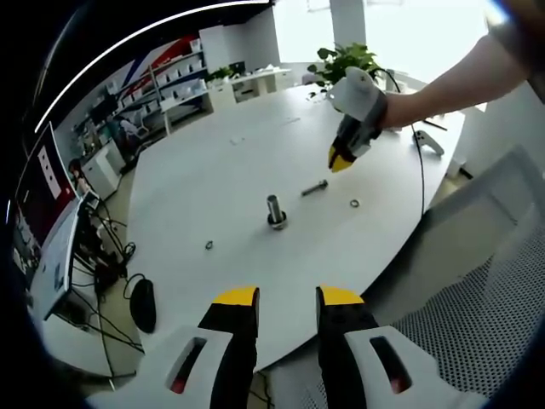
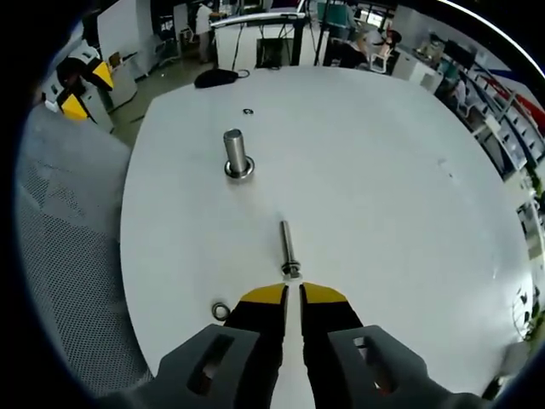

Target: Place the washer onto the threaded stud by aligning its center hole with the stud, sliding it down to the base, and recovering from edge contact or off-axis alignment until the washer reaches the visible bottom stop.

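Right gripper view: hand-held gripper (image 2: 292, 294) partly hides washer (image 2: 220, 310).

White table (image 2: 383, 170), silver stud (image 2: 236, 153), yellow-tipped black right gripper (image 2: 293, 296).

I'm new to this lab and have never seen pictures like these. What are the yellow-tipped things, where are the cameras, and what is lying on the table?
No robot here: a person holds a hand tool with two yellow-tipped jaws in each hand, and a fisheye camera rides on each tool. The left gripper view looks past the left gripper, open and empty, and also catches the right gripper held by the person's arm. The right gripper view looks along the right gripper, jaws nearly together, nothing visibly held. On the white table stand an upright stud and lie a loose bolt and a washer. Another small ring lies farther off.
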The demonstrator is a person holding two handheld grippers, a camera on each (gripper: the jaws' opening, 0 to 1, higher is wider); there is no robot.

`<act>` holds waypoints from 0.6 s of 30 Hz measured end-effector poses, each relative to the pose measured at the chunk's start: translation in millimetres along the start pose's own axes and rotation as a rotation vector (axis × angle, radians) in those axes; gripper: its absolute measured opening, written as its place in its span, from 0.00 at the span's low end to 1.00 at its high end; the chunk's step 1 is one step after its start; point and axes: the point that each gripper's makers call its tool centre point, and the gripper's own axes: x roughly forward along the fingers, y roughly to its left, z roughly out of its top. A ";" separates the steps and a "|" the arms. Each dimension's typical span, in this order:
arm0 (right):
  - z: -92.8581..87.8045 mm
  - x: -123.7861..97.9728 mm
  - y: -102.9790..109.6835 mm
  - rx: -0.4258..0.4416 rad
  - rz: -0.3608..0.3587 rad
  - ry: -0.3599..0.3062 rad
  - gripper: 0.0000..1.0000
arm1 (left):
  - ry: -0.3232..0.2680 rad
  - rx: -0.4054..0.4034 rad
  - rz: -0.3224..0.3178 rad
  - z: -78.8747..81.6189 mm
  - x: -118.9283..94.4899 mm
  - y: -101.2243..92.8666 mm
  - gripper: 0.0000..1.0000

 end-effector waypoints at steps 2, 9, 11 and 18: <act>-0.6 0.9 -0.3 0.002 0.000 0.002 0.09 | -0.003 -0.001 0.000 0.4 -0.2 0.1 0.24; 2.2 2.4 0.5 0.000 -0.002 0.003 0.10 | -0.008 -0.001 0.000 1.2 -0.5 0.0 0.24; 4.1 4.2 0.1 0.000 -0.001 0.003 0.10 | -0.009 -0.002 0.001 1.5 -0.7 0.1 0.24; 16.2 14.3 -0.5 0.001 0.006 0.001 0.12 | -0.013 -0.005 0.003 2.1 -0.9 0.9 0.24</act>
